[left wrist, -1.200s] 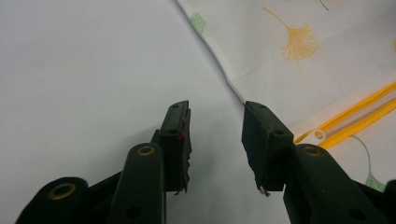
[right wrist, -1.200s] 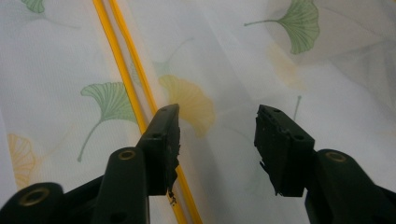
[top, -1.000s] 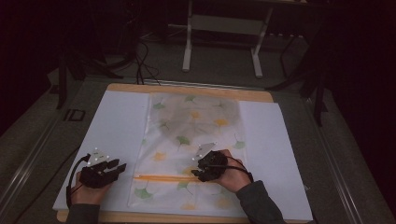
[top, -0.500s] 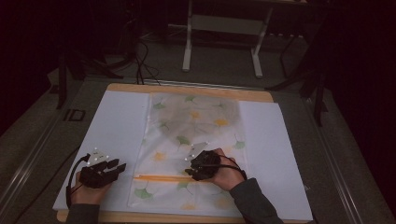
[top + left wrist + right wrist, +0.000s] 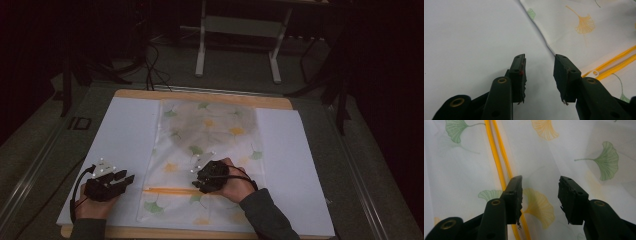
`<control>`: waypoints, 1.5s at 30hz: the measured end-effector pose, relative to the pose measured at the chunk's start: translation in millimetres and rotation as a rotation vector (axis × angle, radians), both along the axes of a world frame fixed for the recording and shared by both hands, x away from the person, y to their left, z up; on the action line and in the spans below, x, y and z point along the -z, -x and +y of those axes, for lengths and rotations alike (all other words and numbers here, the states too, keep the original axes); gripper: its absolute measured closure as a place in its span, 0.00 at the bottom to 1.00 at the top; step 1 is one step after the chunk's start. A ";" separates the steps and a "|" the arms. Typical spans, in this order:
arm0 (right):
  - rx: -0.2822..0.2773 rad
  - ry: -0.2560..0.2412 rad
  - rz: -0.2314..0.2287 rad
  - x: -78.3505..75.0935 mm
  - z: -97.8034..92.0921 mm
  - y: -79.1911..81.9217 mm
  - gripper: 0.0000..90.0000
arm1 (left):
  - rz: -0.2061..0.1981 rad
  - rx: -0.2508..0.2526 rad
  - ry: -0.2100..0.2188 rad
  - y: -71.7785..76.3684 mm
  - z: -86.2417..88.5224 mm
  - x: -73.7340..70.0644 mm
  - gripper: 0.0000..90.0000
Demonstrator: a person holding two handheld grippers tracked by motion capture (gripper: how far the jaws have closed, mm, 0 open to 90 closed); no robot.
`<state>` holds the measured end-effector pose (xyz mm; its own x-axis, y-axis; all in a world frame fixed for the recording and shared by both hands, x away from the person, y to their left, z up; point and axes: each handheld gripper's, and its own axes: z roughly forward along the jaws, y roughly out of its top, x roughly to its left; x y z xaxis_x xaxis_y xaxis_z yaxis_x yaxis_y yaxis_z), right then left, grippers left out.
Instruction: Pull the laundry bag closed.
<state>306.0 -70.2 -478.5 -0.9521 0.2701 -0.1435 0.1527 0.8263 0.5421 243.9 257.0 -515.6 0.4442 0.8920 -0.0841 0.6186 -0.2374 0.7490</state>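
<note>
A translucent bag [image 5: 207, 135] printed with green and yellow ginkgo leaves lies flat on the white board [image 5: 125, 135]. Its yellow zipper [image 5: 170, 190] runs across the near end. My left gripper [image 5: 125, 177] rests open on the white board just left of the bag's edge, and in the left gripper view its jaws [image 5: 540, 62] point at the bag's edge near the zipper [image 5: 616, 63] and its white pull ring [image 5: 595, 73]. My right gripper [image 5: 197, 182] hovers open over the bag; in the right gripper view [image 5: 540, 185] the zipper [image 5: 496, 152] passes under its left jaw.
The board lies on a wooden table top [image 5: 200, 95]. A white metal stand [image 5: 237, 30] and cables [image 5: 150, 60] sit on the dark floor beyond the table. White board surface [image 5: 290, 160] extends to the right of the bag.
My right gripper has slid left along the bag, closer to the zipper's middle. The left gripper has stayed where it was.
</note>
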 end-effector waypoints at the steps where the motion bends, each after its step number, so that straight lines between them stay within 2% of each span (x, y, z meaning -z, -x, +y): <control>1: 0.000 0.000 0.000 0.0 0.0 0.0 0.61 | 0.001 0.001 0.000 0.0 0.3 -0.2 0.69; 7: -0.023 -0.002 0.002 -0.9 8.0 0.1 0.62 | -0.003 0.001 0.022 0.8 2.5 -1.9 0.69; 11: -0.041 0.005 0.004 -0.7 16.4 0.8 0.68 | -0.003 -0.002 0.027 1.3 3.0 -2.2 0.69; 22: -0.071 -0.001 0.019 4.6 33.0 1.2 0.69 | -0.002 -0.001 0.027 1.8 3.7 -2.6 0.69; 28: -0.078 -0.006 0.025 9.5 41.5 0.9 0.75 | -0.001 -0.002 0.022 1.9 2.9 -2.6 0.69; 37: -0.121 0.004 0.024 13.8 59.5 4.3 0.82 | -0.003 -0.005 0.021 2.8 4.4 -2.9 0.69; 45: -0.135 0.000 0.034 15.2 68.4 5.3 0.80 | -0.002 -0.006 0.019 2.7 4.3 -2.4 0.68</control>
<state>300.7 -1.8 -493.7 -0.9842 0.1388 -0.1102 0.0583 0.8407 0.5384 241.1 261.3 -513.2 0.4392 0.8928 -0.1001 0.6181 -0.2194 0.7549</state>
